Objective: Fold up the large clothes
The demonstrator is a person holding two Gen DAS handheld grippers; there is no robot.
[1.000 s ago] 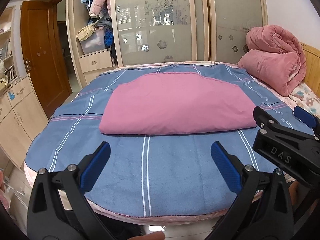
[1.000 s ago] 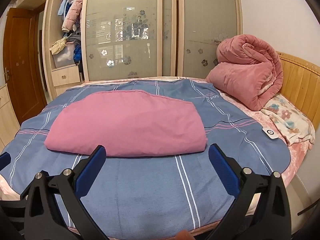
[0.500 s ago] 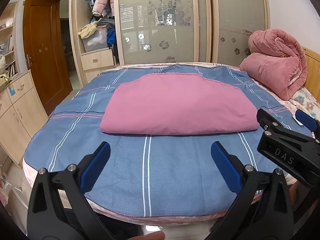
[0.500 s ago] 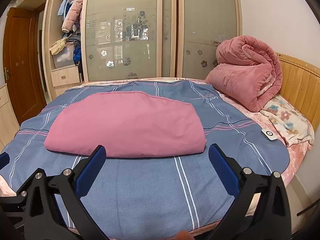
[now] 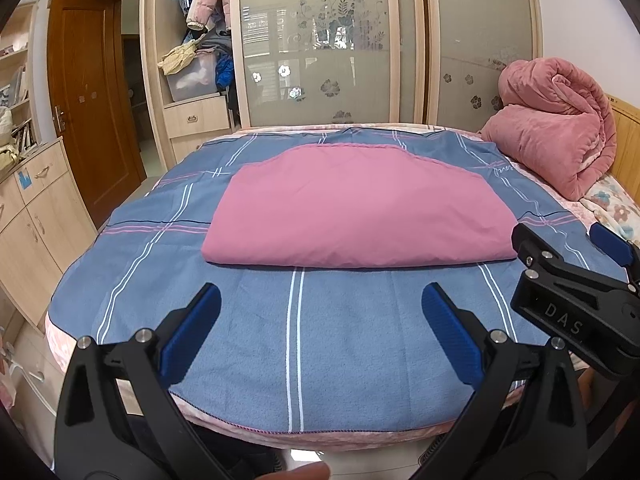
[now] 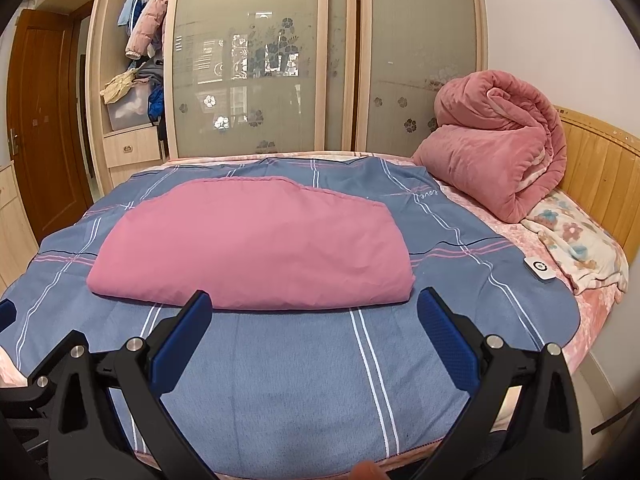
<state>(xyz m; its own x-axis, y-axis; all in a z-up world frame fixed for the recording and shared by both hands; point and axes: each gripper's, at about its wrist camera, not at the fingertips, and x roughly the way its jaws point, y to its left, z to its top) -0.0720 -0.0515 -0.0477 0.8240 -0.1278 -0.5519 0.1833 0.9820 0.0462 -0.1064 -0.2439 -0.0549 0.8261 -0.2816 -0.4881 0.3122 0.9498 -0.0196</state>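
- Now the pink cloth lies folded flat in the middle of the blue sheet, its thick folded edge turned toward both grippers and its scalloped edge toward the wardrobe.
- Left gripper: fingers spread wide, nothing between the blue pads; it hangs over the near bare stretch of the sheet, short of the cloth and not touching it.
- Right gripper: fingers likewise wide apart and holding nothing; its pads sit just short of the cloth's near edge in the right wrist view, with the left pad's tip overlapping that edge in the picture. Whether it touches the cloth I cannot tell.
- In the left wrist view the right gripper shows at the cloth's near right corner, black body marked "DAS".
- Beyond the cloth's right end, a rolled pink quilt rests by the wooden headboard.
- A floral pillow lies right of the sheet, with a small white controller just beside it.
- Left of the cloth stands a brown door.
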